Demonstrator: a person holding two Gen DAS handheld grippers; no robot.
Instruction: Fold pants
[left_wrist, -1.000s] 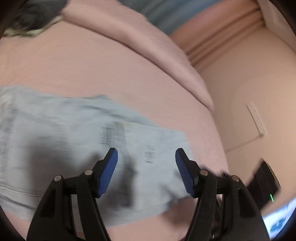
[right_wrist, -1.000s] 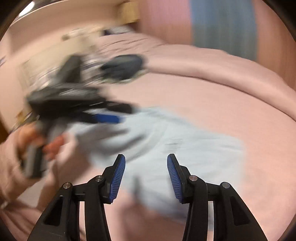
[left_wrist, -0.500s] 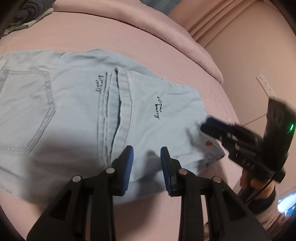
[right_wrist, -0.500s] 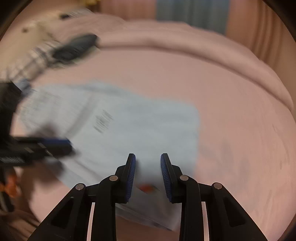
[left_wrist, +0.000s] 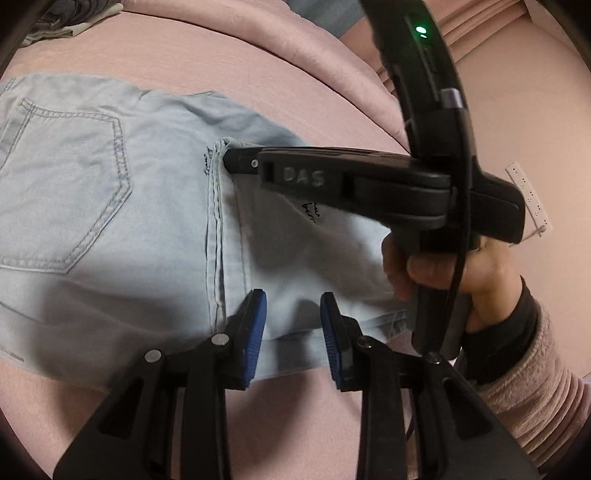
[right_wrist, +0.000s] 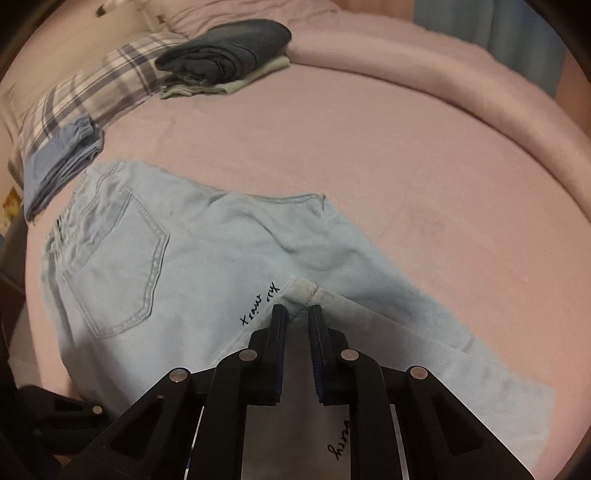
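Light blue jeans (left_wrist: 110, 206) lie on the pink bed, legs folded back over the seat so the hems lie near the back pocket (left_wrist: 70, 192). My left gripper (left_wrist: 291, 328) is open, its blue pads over the near edge of the folded leg. My right gripper (right_wrist: 296, 325), also seen from the side in the left wrist view (left_wrist: 231, 160), is narrowly open at the far corner of the hem (right_wrist: 306, 290), with a fold of hem cloth between the pads. The jeans fill the lower part of the right wrist view (right_wrist: 192, 266).
The pink bed sheet (right_wrist: 369, 155) spreads around the jeans. A dark folded garment pile (right_wrist: 229, 51), a plaid pillow (right_wrist: 96, 88) and folded blue cloth (right_wrist: 59, 162) lie at the far left. A rolled pink blanket (right_wrist: 461, 77) runs along the far side. A wall socket (left_wrist: 528, 195) is at right.
My right gripper has swung from the near right corner of the folded leg to the far hem corner and narrowed. My left gripper has opened a little and stayed at the near edge.
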